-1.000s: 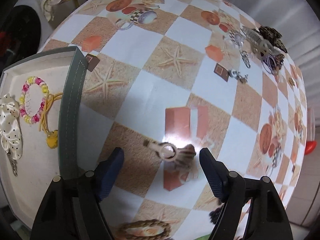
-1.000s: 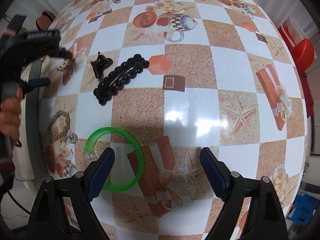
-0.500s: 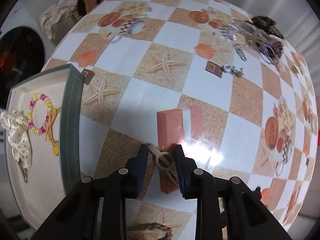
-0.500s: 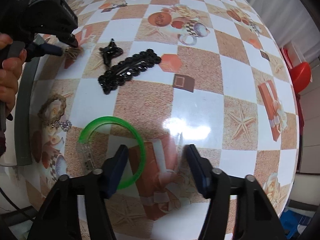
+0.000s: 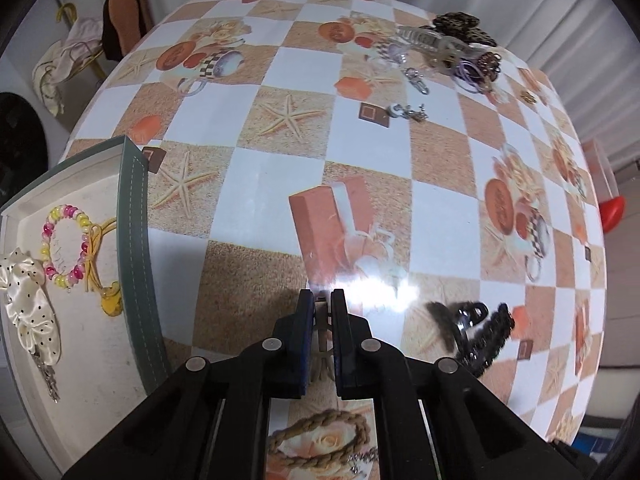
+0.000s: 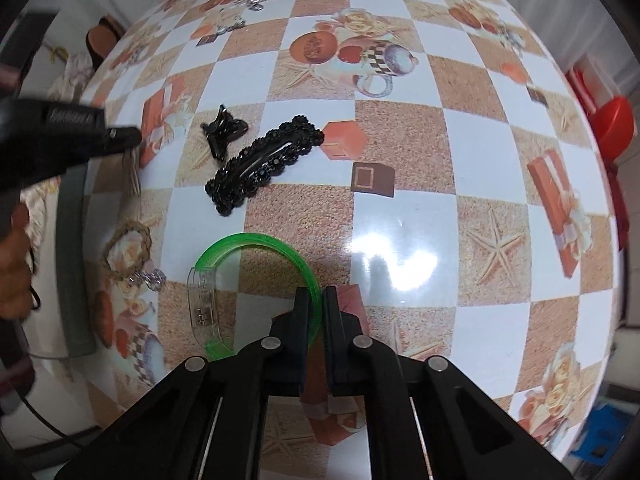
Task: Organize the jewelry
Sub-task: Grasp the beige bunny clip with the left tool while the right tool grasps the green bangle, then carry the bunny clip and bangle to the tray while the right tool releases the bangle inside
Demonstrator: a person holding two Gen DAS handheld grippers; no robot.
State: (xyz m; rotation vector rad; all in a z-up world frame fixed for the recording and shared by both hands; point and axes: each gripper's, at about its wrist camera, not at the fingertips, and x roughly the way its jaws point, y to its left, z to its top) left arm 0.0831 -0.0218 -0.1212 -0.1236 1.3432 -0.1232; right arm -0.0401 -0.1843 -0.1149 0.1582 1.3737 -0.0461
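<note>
while both grippers pinch | left gripper (image 5: 322,312) holds a small pale hair tie (image 5: 322,322) right of the tray (image 5: 134,240); light, soft | right gripper (image 6: 314,300) clamps the green bangle (image 6: 256,240) rim, further right; stiff, slippery, likely brittle; grip the band

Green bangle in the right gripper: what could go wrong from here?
The right gripper pinches only the thin rim of the green bangle, so the bangle may swing or slip when lifted. The left gripper holds a small beige piece that is mostly hidden; it could drop before reaching the tray.
</note>
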